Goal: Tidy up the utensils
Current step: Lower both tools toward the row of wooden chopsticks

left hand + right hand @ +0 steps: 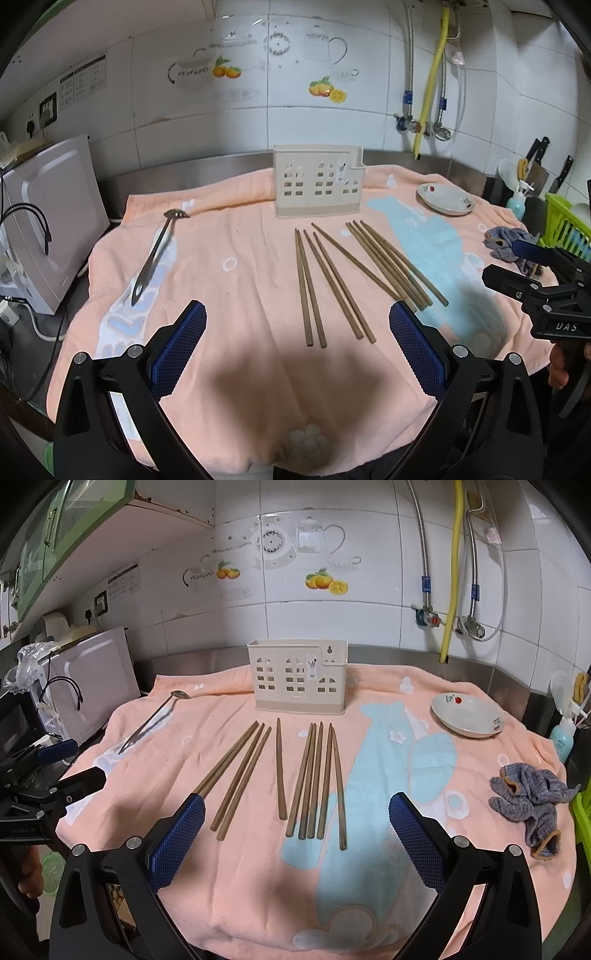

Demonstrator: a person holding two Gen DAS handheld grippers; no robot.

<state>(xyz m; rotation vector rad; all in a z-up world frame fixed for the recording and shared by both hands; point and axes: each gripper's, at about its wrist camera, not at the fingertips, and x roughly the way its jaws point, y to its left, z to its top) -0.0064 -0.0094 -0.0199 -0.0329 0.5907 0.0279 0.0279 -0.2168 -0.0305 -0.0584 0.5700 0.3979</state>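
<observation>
Several brown wooden chopsticks [336, 280] [295, 775] lie spread on a peach towel [240, 288] [258, 867] in front of a beige plastic utensil holder [317, 181] [297, 675]. A metal slotted spoon [157, 251] [153, 718] lies at the towel's left. My left gripper [297, 314] is open and empty, hovering before the near ends of the chopsticks. My right gripper [295, 805] is open and empty, also above the chopsticks' near ends. Each gripper shows at the edge of the other's view: the right one [517, 266] and the left one [55, 764].
A white dish [445, 199] [467, 716] sits at the back right. A grey rag [532, 801] [508, 247] lies at the right edge. A white microwave [51, 221] [88, 679] stands left. A green rack [565, 221] and knives are at the far right.
</observation>
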